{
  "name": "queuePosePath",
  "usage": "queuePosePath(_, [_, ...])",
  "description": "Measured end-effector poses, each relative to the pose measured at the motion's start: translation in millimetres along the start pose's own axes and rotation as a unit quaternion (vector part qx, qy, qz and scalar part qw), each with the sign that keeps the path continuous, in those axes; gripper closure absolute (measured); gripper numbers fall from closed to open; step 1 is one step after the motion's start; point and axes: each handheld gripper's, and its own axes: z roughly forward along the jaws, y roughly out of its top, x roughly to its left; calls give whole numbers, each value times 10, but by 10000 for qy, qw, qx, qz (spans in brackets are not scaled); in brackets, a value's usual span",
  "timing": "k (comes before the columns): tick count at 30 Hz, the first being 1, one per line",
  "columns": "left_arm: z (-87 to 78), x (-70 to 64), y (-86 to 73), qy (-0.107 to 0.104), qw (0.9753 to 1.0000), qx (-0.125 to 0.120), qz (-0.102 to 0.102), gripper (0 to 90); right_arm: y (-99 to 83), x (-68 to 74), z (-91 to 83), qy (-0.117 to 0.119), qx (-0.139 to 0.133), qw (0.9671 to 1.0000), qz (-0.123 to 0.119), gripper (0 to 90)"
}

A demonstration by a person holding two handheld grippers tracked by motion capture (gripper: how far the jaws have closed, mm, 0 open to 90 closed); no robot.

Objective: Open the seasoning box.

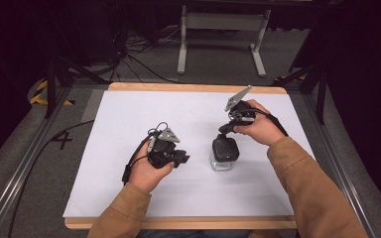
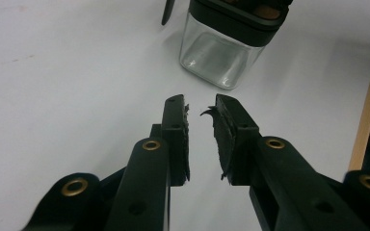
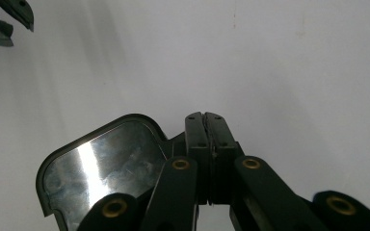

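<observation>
The jar (image 1: 224, 159) stands on the white desk (image 1: 129, 114), right of the middle. The right gripper (image 3: 205, 117) is over it, with fingers closed on a tab at the edge of the lid (image 3: 101, 161). The left gripper (image 2: 201, 110) is near the jar, its fingers a little open and empty.

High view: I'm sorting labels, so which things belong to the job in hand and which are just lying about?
In the job:
- square clear glass jar with its black lid
- right gripper, fingers shut at the lid's edge
- left gripper, open beside the jar

Lying about:
- white table sheet
- grey metal stand
- floor cables
</observation>
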Motion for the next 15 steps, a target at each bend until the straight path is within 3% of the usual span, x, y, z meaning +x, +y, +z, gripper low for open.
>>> queuePosePath(10, [228, -128, 144, -243, 9994, 34, 232, 792, 9, -3, 8, -18, 28, 10000, 66, 900])
queuePosePath(15, [369, -225, 288, -402, 9981, 25, 473, 802, 17, 6, 19, -74, 55, 9999, 46, 900])
